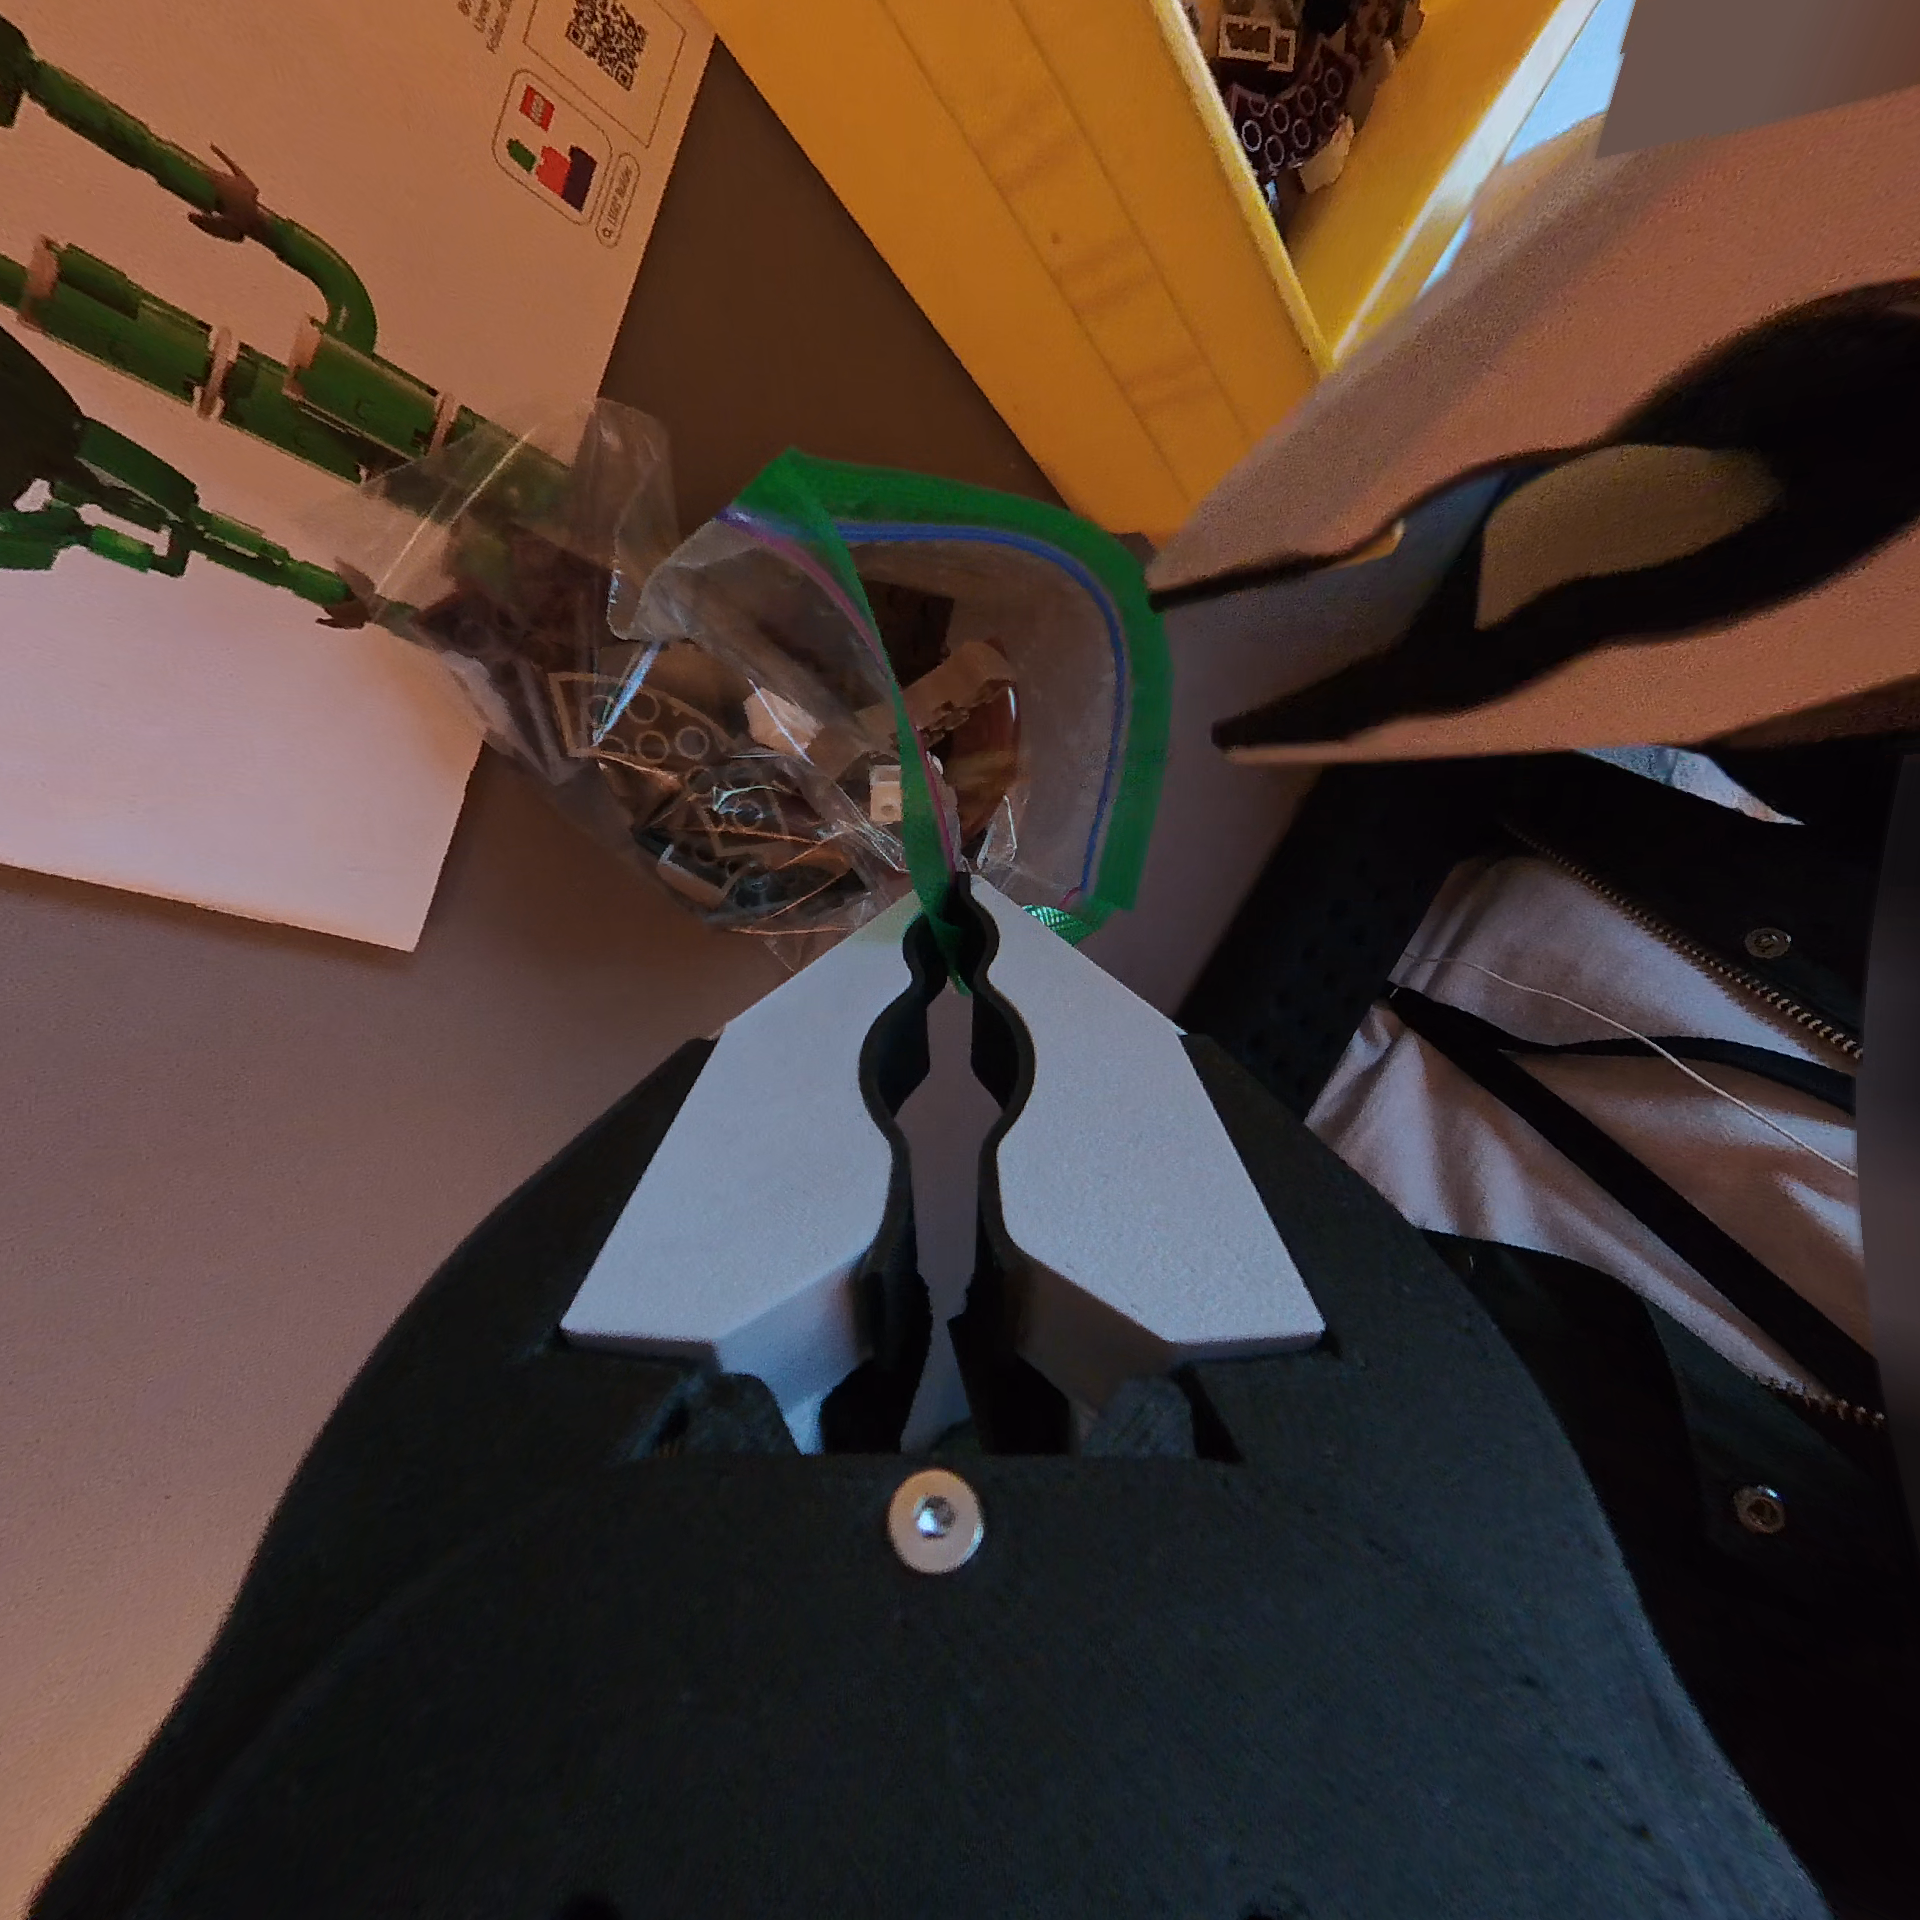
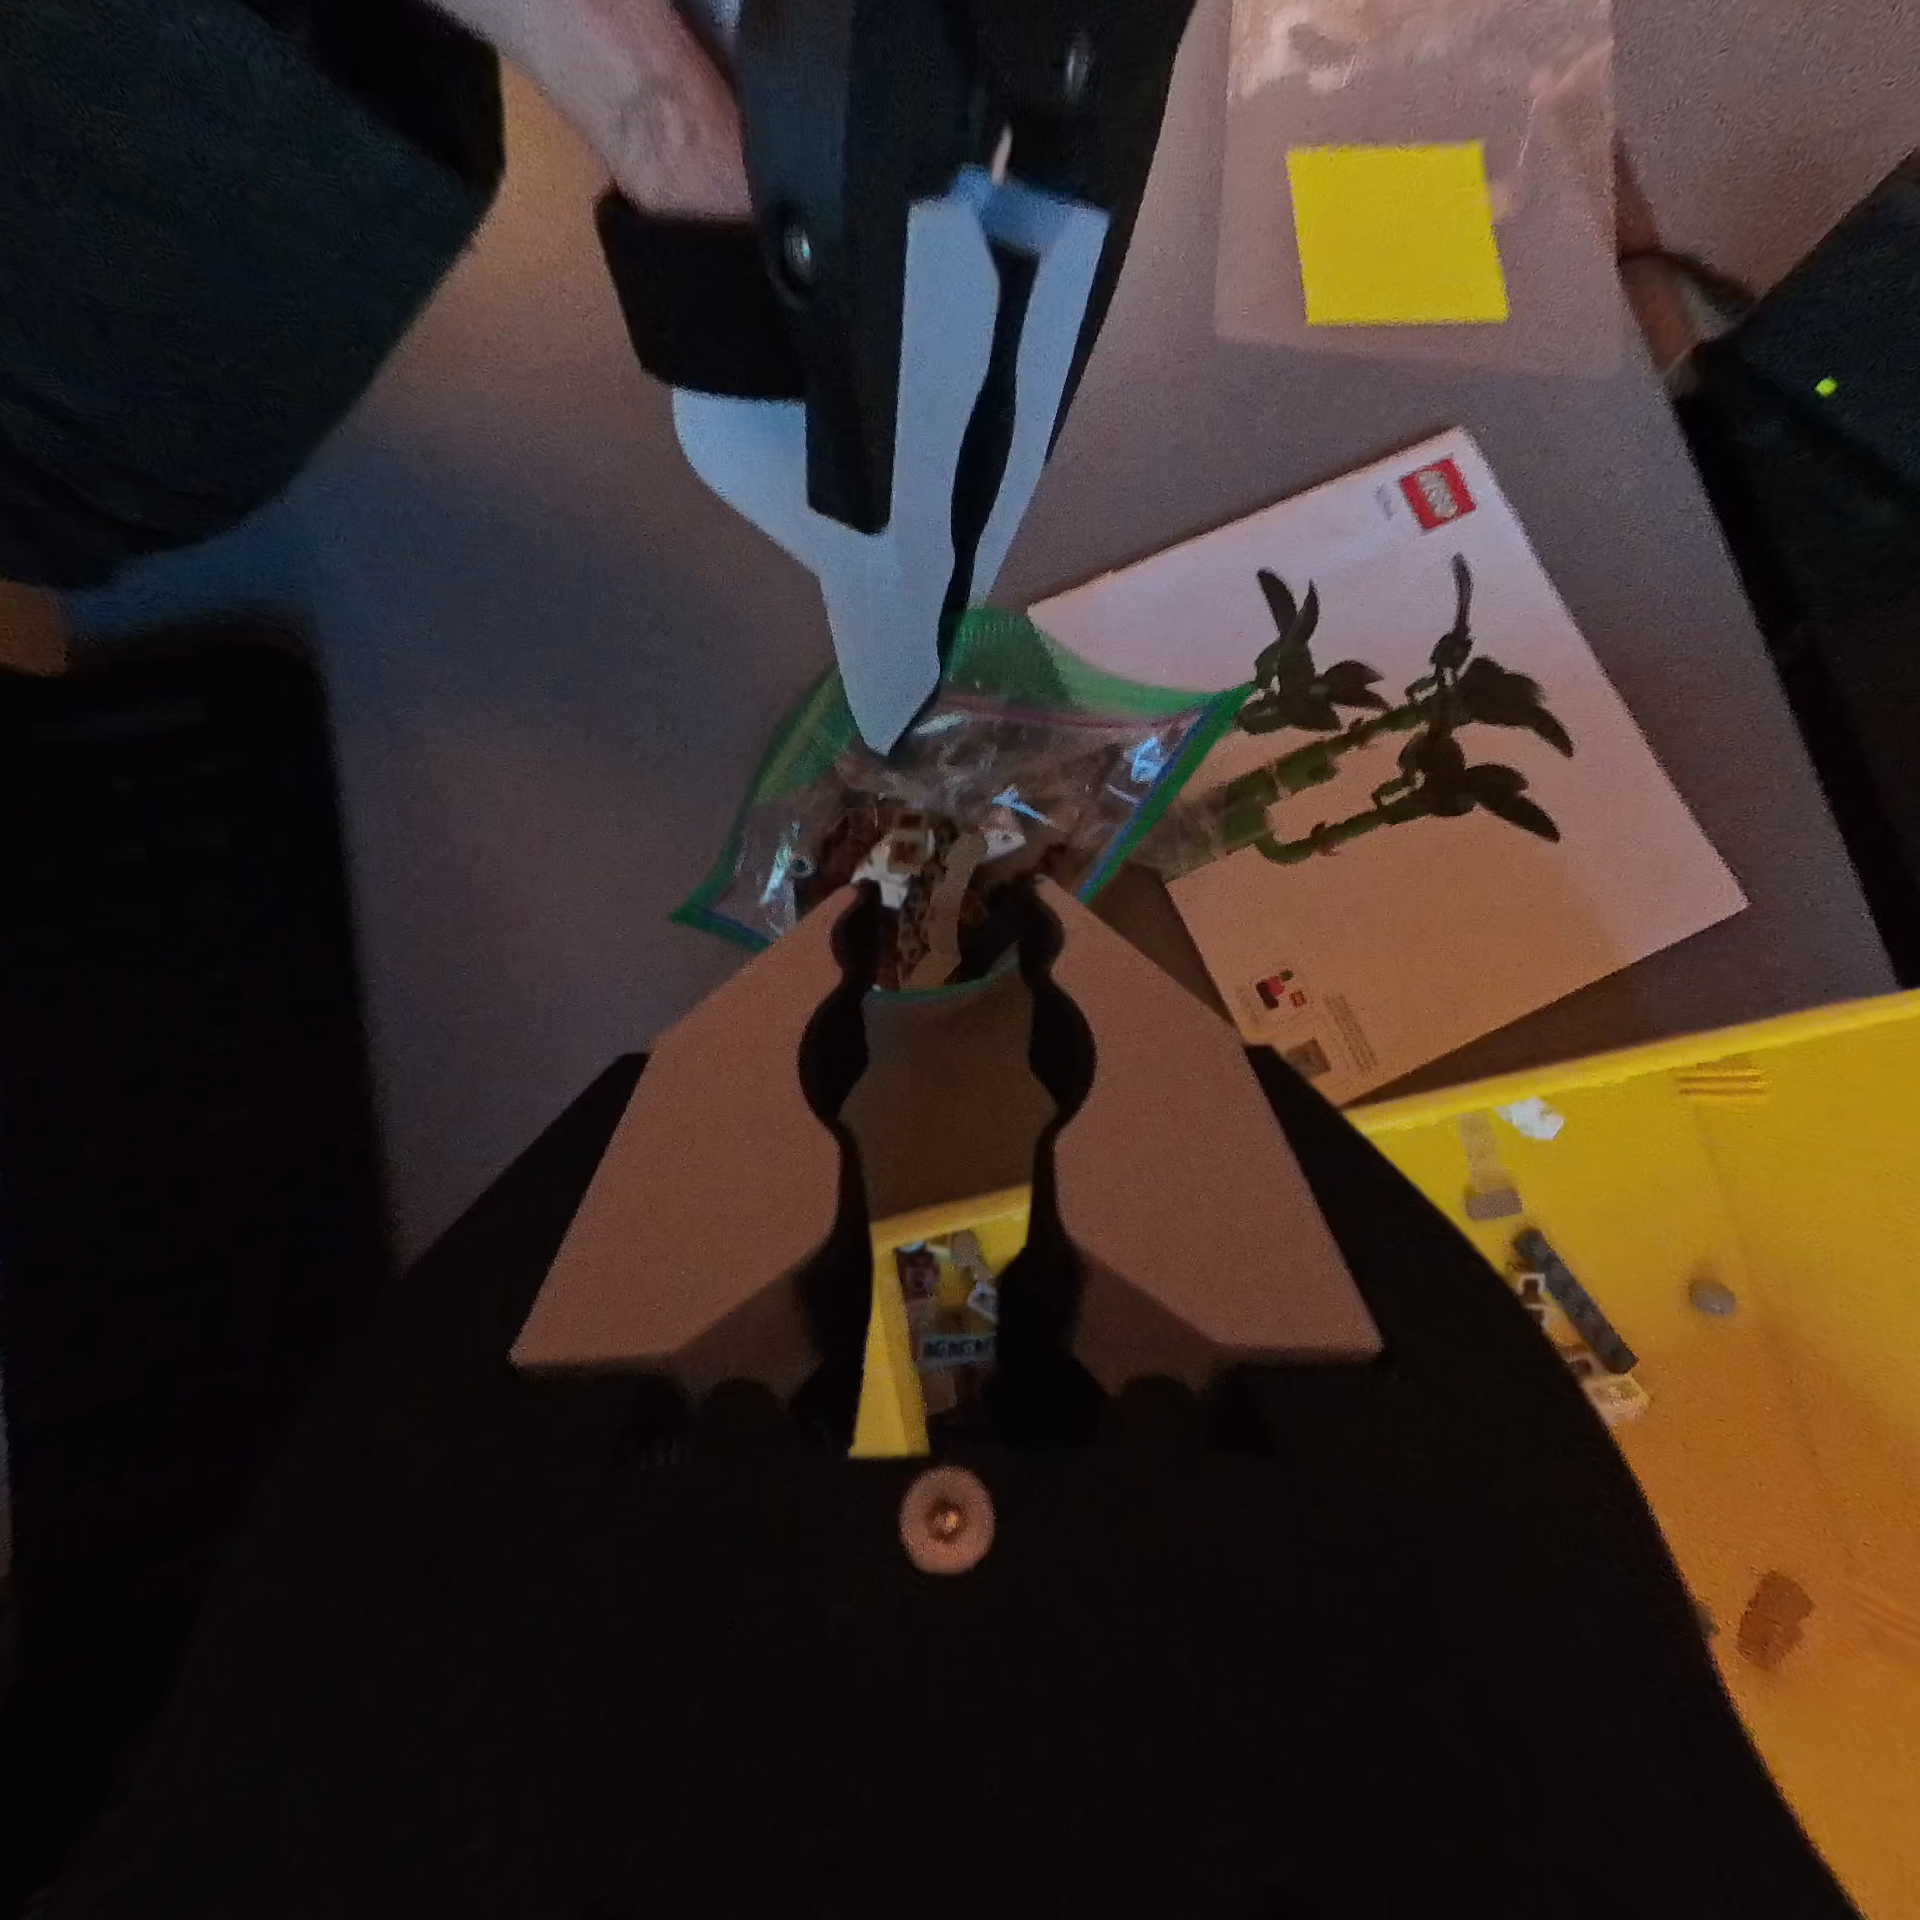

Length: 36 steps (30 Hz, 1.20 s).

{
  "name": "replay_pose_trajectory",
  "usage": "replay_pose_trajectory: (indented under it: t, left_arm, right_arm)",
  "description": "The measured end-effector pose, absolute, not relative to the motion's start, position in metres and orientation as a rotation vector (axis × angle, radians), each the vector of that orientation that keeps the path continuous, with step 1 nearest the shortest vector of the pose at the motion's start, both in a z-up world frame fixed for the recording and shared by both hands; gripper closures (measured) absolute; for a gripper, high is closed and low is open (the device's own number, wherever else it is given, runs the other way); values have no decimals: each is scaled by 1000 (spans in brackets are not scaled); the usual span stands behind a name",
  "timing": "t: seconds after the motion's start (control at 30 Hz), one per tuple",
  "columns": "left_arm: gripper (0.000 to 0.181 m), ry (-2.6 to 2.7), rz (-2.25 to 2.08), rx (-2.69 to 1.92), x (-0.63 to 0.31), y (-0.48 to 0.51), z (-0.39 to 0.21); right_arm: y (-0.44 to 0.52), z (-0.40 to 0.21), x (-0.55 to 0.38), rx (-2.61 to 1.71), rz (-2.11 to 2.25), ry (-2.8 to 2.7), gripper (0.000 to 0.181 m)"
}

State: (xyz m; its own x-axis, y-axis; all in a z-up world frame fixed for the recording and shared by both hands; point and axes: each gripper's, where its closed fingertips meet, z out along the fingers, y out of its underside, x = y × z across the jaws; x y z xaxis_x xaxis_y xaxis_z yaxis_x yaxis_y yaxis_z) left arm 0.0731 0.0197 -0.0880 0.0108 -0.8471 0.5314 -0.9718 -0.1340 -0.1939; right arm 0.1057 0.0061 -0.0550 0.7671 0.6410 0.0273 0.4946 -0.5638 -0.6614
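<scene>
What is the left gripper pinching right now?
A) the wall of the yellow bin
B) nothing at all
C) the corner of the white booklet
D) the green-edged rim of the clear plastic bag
D: the left gripper is shut on the green zip rim of the clear plastic bag of small bricks, away from the booklet and yellow bin.

A clear zip bag (image 1: 790, 727) of small bricks, green-edged mouth gaping, hangs pinched at its rim above the table.
</scene>
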Motion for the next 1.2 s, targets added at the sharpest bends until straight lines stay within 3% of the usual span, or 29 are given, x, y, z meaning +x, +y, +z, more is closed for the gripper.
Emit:
replay_pose_trajectory:
  t: [0.2, 0.33, 0.5, 0.73, 0.8, 0.9, 1.0, 1.1, 1.2]
  left_arm:
    - [181, -1896, 807, 2057, 73, 21, -87]
    - [181, -1896, 805, 2056, 73, 20, -88]
    - [181, -1895, 800, 2053, 73, 20, -89]
    - [181, -1896, 806, 2053, 73, 20, -88]
    - [181, -1897, 806, 2053, 73, 20, -88]
    - [181, -1897, 806, 2054, 73, 20, -88]
    - [181, -1897, 804, 2052, 73, 20, -88]
    - [181, -1896, 804, 2053, 73, 20, -88]
    - [181, -1891, 804, 2057, 73, 21, -89]
  right_arm:
    - [2, -42, 175, -2329, 75, -726, 154]
    - [-14, -85, 237, -2559, 3, -644, 152]
    - [-18, -138, 250, -2715, 43, -673, 150]
    - [-18, -162, 248, -2770, 34, -727, 150]
    - [-20, -164, 246, -2770, 64, -735, 165]
    - [-23, -163, 250, -2769, 27, -773, 166]
    - [-19, -143, 255, -2719, -47, -758, 165]
    - [2, -84, 240, -2464, -147, -747, 166]
    - [12, -25, 173, -2102, 15, -852, 166]
